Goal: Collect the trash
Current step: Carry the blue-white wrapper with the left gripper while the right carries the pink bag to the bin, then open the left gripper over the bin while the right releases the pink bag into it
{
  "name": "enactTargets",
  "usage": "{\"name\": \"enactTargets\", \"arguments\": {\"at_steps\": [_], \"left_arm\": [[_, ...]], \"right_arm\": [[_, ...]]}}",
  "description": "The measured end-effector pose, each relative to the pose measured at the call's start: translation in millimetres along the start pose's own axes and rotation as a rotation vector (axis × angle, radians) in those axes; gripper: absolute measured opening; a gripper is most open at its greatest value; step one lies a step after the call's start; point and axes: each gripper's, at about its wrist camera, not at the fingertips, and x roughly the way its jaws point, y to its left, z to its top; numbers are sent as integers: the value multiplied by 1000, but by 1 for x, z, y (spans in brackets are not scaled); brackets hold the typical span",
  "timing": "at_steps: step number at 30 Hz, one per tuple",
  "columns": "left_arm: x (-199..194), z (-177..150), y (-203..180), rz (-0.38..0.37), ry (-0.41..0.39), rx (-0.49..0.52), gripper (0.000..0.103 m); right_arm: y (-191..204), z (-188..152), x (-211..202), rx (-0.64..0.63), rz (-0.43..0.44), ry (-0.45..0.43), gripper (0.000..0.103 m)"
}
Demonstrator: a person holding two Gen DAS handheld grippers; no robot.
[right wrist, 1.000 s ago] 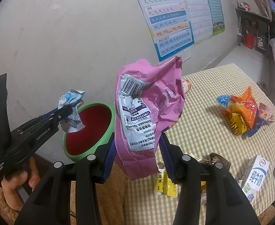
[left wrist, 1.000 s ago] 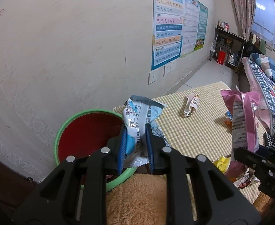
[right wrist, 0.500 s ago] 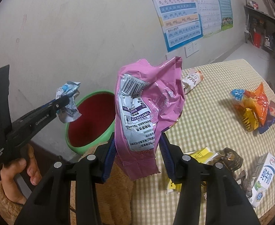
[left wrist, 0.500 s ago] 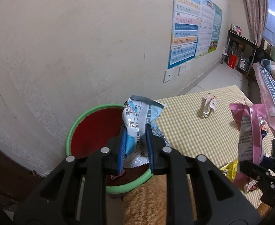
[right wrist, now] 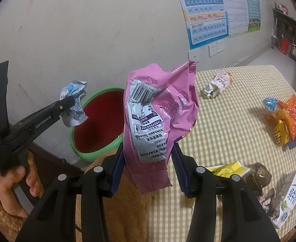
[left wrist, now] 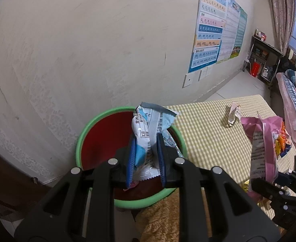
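While both tongs (left wrist: 145,159) (right wrist: 148,167) stay clamped, blue wrapper (left wrist: 148,129) now over bin (left wrist: 99,141), pink bag (right wrist: 160,117) nearer.

Left tool (left wrist: 145,162) clamped on blue-white wrapper (left wrist: 148,129) — above green-rimmed red bin (left wrist: 99,141). Pink bag (left wrist: 265,141) at right, checkered tabletop (left wrist: 208,137) behind.

A: What does the left hand-held gripper (left wrist: 145,161) hide?
B: The bin's (left wrist: 81,141) bottom behind its wrapper (left wrist: 148,127).
A: And the milk carton (right wrist: 289,199)?
B: Cut off by the edge.
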Motion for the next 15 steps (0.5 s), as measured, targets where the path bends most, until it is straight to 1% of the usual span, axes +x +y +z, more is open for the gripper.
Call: {"name": "enactTargets", "arguments": {"at_steps": [8, 15], "left_arm": [[12, -2, 19, 30, 24, -33, 20], [23, -3, 36, 57, 50, -72, 20]], "right_arm": [[19, 18, 15, -81, 4, 5, 47], [32, 34, 31, -99, 41, 24, 47]]}}
